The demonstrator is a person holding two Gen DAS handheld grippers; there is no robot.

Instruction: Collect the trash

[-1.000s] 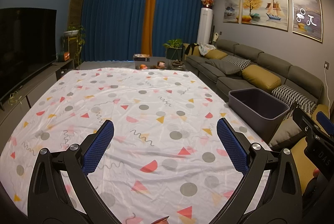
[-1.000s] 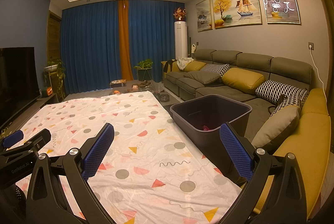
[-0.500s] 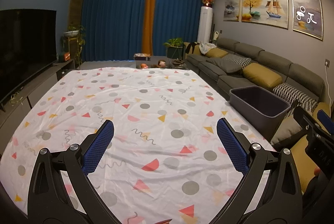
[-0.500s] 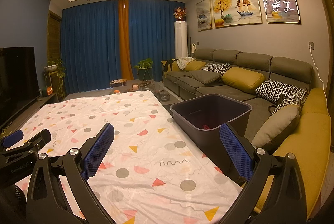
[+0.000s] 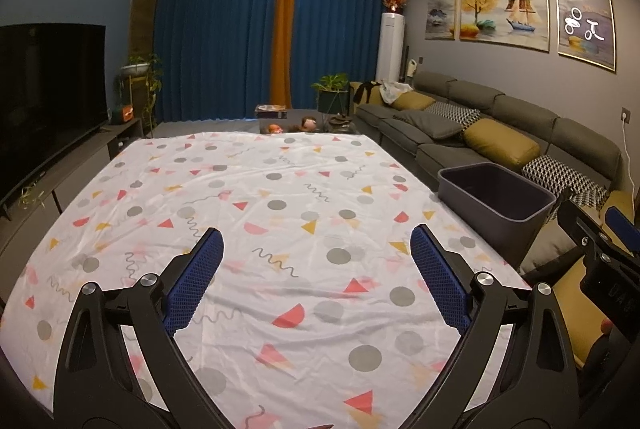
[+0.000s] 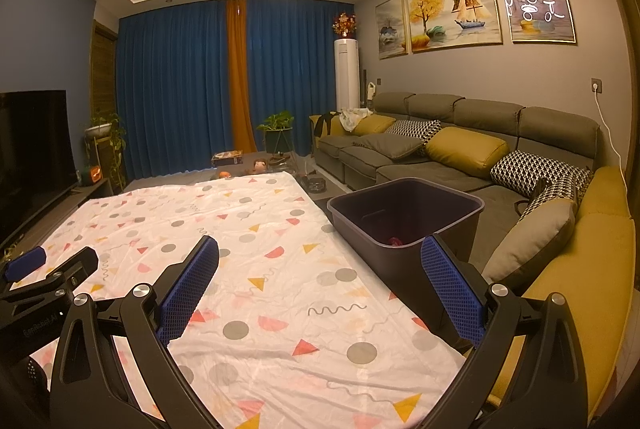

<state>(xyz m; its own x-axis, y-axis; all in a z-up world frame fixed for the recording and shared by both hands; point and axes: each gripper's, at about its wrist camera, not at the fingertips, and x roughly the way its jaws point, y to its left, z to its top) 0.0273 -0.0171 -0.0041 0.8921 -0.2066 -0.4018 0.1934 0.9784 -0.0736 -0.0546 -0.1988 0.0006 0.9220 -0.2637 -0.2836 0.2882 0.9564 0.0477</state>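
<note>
Both hand-held grippers, left [image 5: 316,261] and right [image 6: 320,269], hang open and empty, barely moved in the past second; trash [image 6: 395,241] lies in the bin [image 6: 460,203] beside the bare surface [image 5: 280,189], suggesting collection is finished.

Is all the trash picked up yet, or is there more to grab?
It looks nearly done. The patterned cloth shows no trash on it, and something small and red already lies in the dark bin. The left gripper and right gripper are both open and empty. Nothing left to grab is visible.
</note>
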